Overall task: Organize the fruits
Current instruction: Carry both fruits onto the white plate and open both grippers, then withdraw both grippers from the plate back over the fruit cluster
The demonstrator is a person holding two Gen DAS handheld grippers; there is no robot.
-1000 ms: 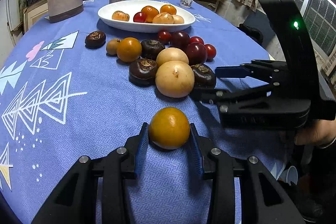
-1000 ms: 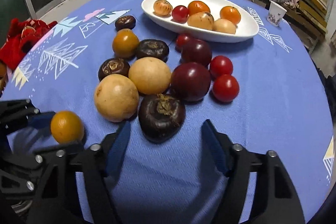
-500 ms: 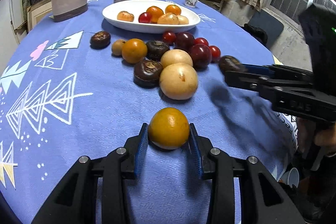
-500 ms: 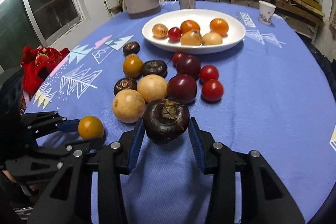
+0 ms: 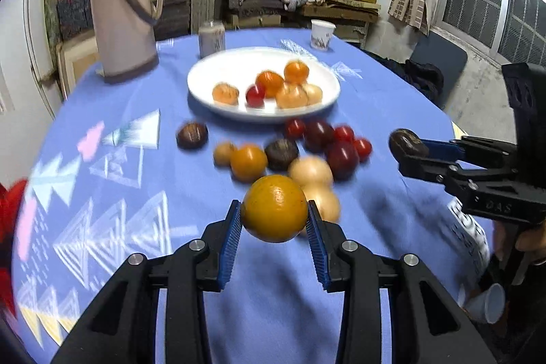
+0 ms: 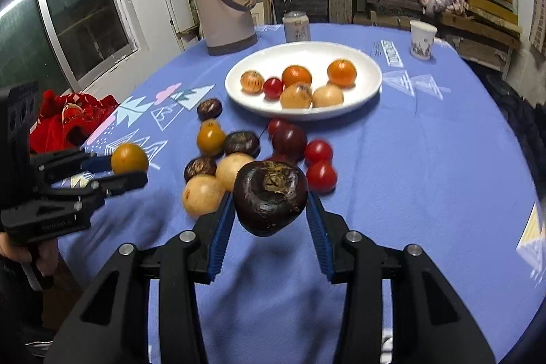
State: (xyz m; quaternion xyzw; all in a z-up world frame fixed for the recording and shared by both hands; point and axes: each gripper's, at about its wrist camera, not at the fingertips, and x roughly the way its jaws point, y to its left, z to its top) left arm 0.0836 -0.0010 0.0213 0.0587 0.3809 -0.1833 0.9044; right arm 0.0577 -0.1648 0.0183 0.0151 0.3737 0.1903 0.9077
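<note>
Right now we are holding a fruit in each tool, both lifted clear of the blue tablecloth [image 6: 426, 159]. Our left gripper [image 5: 274, 227] is clamped on an orange fruit [image 5: 274, 208], the blue pads [image 5: 231, 241] pressing its sides at about the widest part. Our right gripper [image 6: 271, 220] is clamped on a dark mangosteen [image 6: 271, 197], its calyx scar facing up toward the camera.

We are judging the orange fruit to be firm, smooth and fairly light; its round, glossy skin could roll between the ribbed pads, so a hold across the middle looks right. The mangosteen looks harder-shelled and a little heavier, with a lumpy outline, so we are gripping it across its broad flanks rather than over the scar.

Ahead, the white oval plate [image 6: 368, 91] is already carrying several small fruits, and a loose cluster of pale, dark and red fruits [image 6: 290, 139] is lying on the cloth just in front of it. Both held fruits are well short of the plate.
</note>
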